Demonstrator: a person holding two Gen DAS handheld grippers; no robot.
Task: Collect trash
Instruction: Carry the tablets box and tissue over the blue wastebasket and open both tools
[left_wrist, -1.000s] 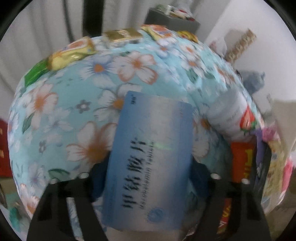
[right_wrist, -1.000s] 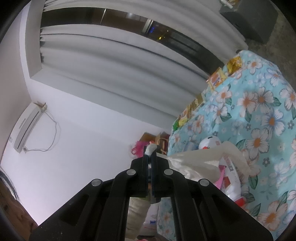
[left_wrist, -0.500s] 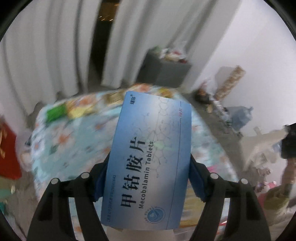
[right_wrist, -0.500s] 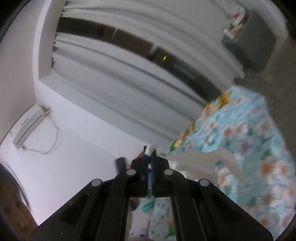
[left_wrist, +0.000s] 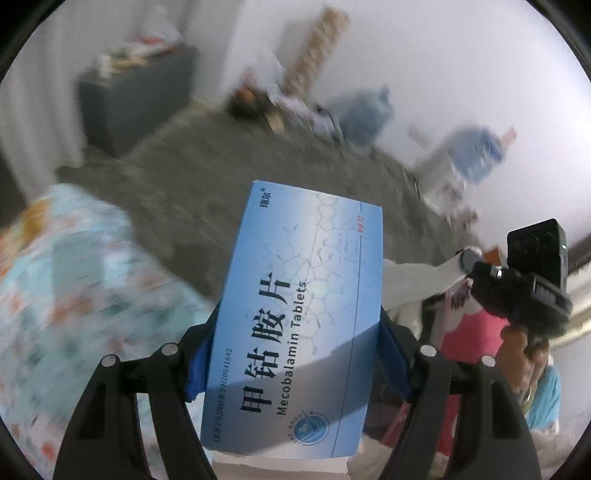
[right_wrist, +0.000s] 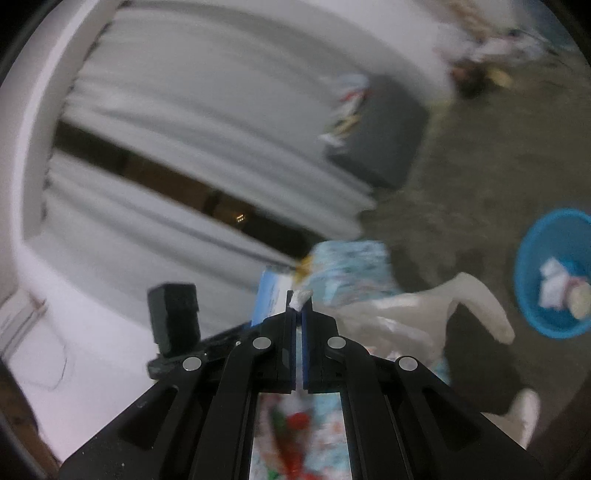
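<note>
Two grippers, both loaded, both off the table. Left gripper: jaws clamped on the long sides of a blue tablet box, held flat-face up to the lens, printed "Mecobalamin Tablets", clear of the flowered tablecloth at the left edge of that view. Right gripper: jaws closed almost fully on a pinch of a pale plastic bag, a white twist of it poking out above the fingertips, the rest hanging to the right with one handle loop drooping. Same bag visible in the left wrist view as a pale strip stretched from behind the box toward the other gripper body, with something pink and red below it; contents too blurred to name. Over the floor, well apart from the table, a blue basket with a few white scraps inside. Heavy motion blur across both views, so finer detail not readable. Step in hand, by judgement: carrying a picked-up piece of trash to its container, picking done, dropping not yet done. Bag or basket as the target: cannot tell. Next move, likely: bring the box over an open mouth, tilt it short end down, release only once clear of the rim; with the bag, mouth pinched narrow, so probably needs spreading or a steeper entry first.
</note>
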